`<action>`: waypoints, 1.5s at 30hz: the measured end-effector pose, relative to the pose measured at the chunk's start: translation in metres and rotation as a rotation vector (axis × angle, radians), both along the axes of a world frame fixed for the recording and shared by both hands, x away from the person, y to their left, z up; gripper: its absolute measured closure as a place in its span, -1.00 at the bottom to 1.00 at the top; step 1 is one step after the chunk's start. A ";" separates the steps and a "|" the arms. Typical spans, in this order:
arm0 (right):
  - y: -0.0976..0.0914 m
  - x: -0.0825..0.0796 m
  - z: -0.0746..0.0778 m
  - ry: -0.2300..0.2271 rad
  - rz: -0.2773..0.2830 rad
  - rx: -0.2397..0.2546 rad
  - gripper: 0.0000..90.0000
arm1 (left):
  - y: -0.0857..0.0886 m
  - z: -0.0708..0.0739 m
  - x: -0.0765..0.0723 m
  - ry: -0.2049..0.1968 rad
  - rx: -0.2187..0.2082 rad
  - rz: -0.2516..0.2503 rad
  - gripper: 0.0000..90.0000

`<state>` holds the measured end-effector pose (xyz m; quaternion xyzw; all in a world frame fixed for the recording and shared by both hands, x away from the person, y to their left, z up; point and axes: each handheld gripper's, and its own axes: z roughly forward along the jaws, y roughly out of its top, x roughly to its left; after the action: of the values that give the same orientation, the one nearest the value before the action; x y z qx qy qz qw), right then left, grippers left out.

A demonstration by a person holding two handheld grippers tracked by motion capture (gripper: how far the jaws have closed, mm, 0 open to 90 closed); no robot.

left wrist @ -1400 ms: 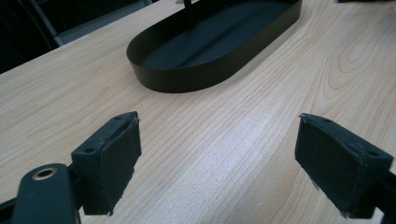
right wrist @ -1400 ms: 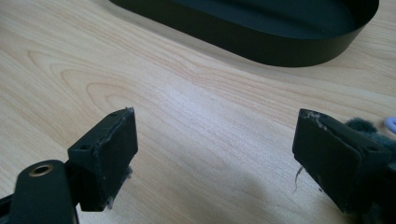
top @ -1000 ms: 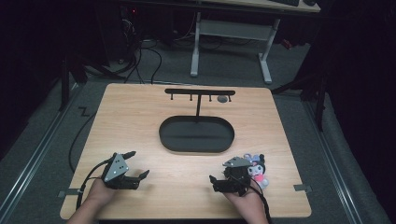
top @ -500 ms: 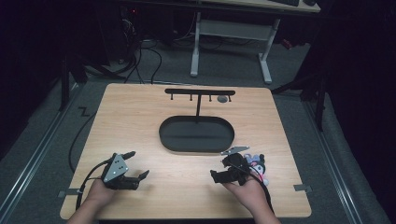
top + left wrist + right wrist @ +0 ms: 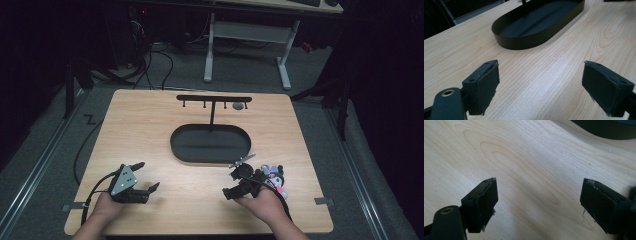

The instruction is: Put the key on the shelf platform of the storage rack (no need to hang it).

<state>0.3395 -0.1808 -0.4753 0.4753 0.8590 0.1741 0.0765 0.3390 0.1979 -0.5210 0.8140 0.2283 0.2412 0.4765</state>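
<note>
A small plush toy with black ears and pink parts is seen lying on the wooden bench, just beside the right tool, near the front right edge. The right tool's jaws are held wide apart with only bare wood between them. The left tool is likewise open over bare bench. A black oval tray with a hook stand is set at the middle.

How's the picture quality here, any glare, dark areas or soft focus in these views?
High view: the light wooden table is lit, the surrounding room nearly black. Left gripper view: a pale sheen on the wood before the black oval tray. Right gripper view: the tray's far edge looks soft.
</note>
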 end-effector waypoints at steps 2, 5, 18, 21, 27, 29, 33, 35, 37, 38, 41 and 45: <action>0.001 0.000 0.001 0.011 0.012 0.001 -0.67 | 0.000 0.000 0.000 0.000 -0.001 -0.002 -0.66; 0.002 0.000 0.000 0.037 0.032 -0.027 -0.67 | 0.000 0.000 0.001 0.002 -0.003 -0.001 -0.66; 0.006 0.001 0.005 0.090 0.048 -0.071 -0.68 | 0.000 0.000 0.000 0.002 -0.002 -0.003 -0.66; 0.004 0.003 0.008 0.090 0.040 -0.082 -0.71 | 0.000 0.000 0.000 0.001 0.002 -0.006 -0.66; -0.004 0.004 0.018 0.087 0.029 -0.099 -0.83 | -0.001 0.000 0.000 -0.004 0.004 -0.006 -0.66; -0.013 0.004 0.025 0.068 0.012 -0.112 -0.89 | -0.001 0.000 0.000 -0.001 0.003 -0.006 -0.66; -0.023 0.005 0.032 0.068 -0.022 -0.115 -0.89 | -0.001 0.000 0.000 0.002 0.004 -0.009 -0.66; -0.031 0.004 0.036 0.063 -0.046 -0.114 -0.89 | -0.001 0.000 0.000 -0.001 0.007 -0.014 -0.66; -0.043 0.002 0.042 0.051 -0.075 -0.125 -0.91 | -0.001 0.000 -0.001 -0.005 0.011 -0.016 -0.66; -0.043 0.002 0.042 0.051 -0.075 -0.125 -0.91 | -0.001 0.000 -0.001 -0.005 0.011 -0.016 -0.66; -0.055 0.000 0.047 0.053 -0.104 -0.141 -0.94 | -0.001 0.000 0.000 -0.003 0.012 -0.013 -0.66; -0.071 -0.002 0.049 0.057 -0.139 -0.165 -0.95 | -0.002 0.000 -0.001 -0.005 0.017 -0.012 -0.66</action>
<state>0.3380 -0.2513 -0.4263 0.5304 0.8373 0.0838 0.1027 0.3381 0.1960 -0.5214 0.8188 0.2200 0.2424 0.4716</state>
